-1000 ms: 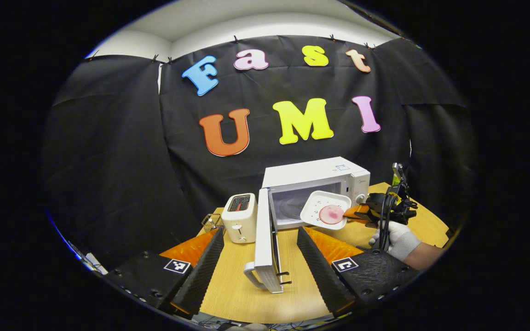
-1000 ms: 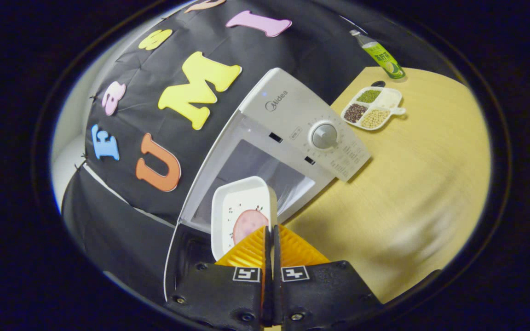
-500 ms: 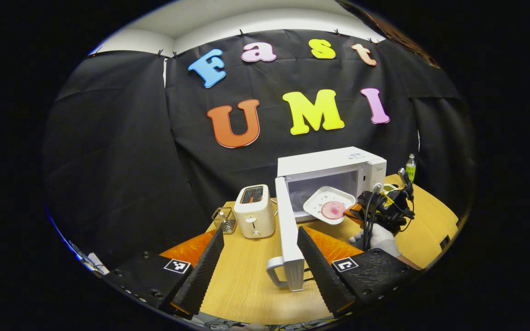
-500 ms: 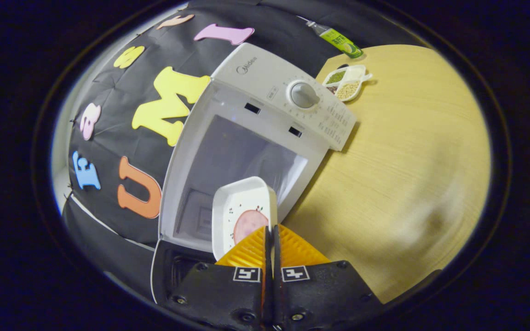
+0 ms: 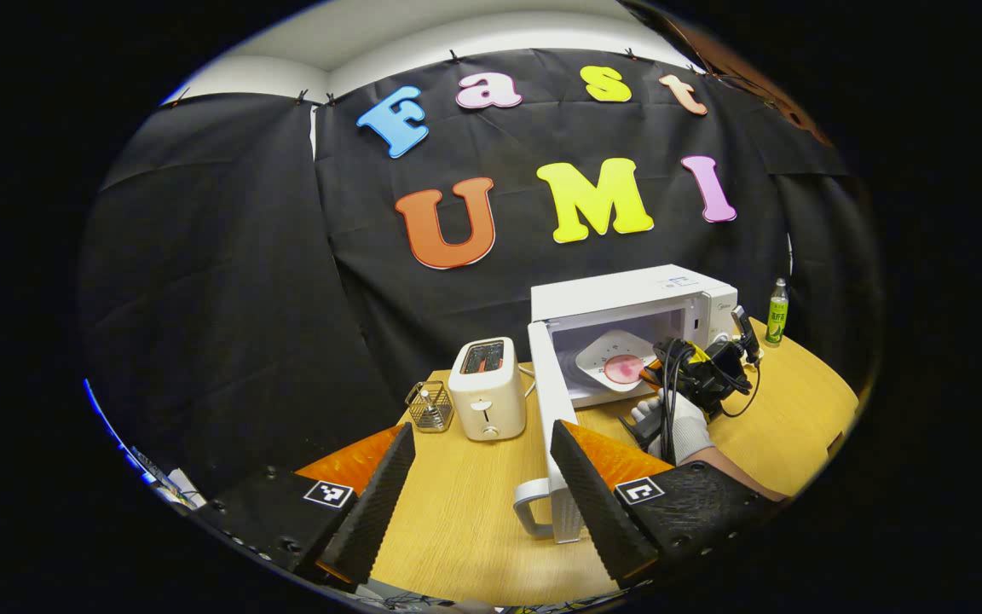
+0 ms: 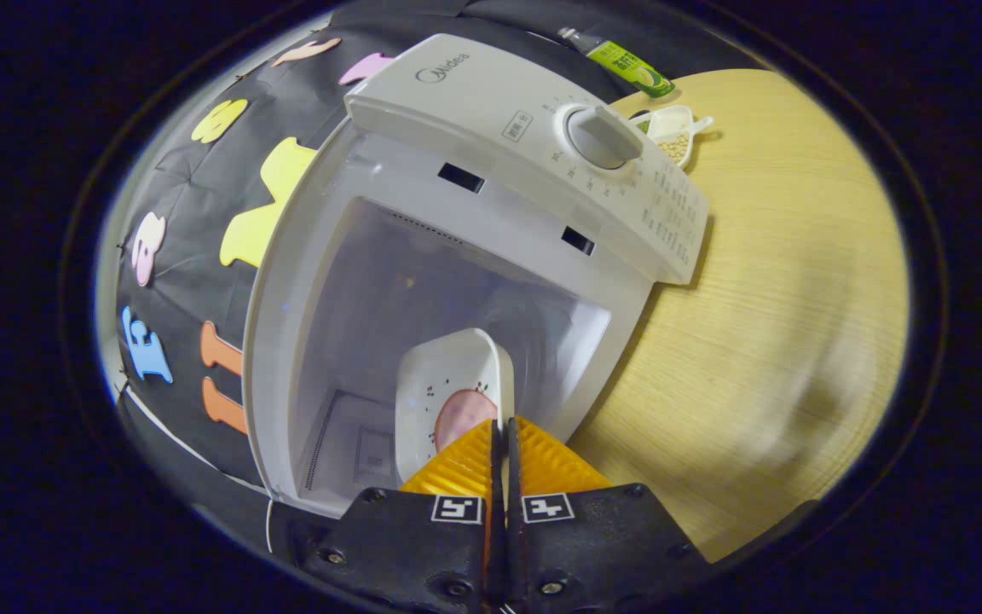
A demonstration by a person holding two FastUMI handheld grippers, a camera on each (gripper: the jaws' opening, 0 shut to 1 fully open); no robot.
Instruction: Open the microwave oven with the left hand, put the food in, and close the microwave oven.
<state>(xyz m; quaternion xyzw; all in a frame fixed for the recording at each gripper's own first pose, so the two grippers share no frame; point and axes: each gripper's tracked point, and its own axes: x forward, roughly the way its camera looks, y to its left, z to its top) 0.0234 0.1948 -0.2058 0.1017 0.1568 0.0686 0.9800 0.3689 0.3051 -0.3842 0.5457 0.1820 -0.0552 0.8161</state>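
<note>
Inside the microwave (image 6: 423,281) cavity now, the plate (image 6: 448,392) with food (image 6: 462,415), outside it a second ago; right gripper (image 6: 499,435) pinches the plate's near rim; left gripper (image 5: 478,477) spread, near the open door (image 5: 552,409); toaster (image 5: 488,388) left.

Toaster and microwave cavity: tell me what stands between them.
In the left gripper view, the open microwave door, swung out on edge, stands between the toaster and the cavity.
</note>
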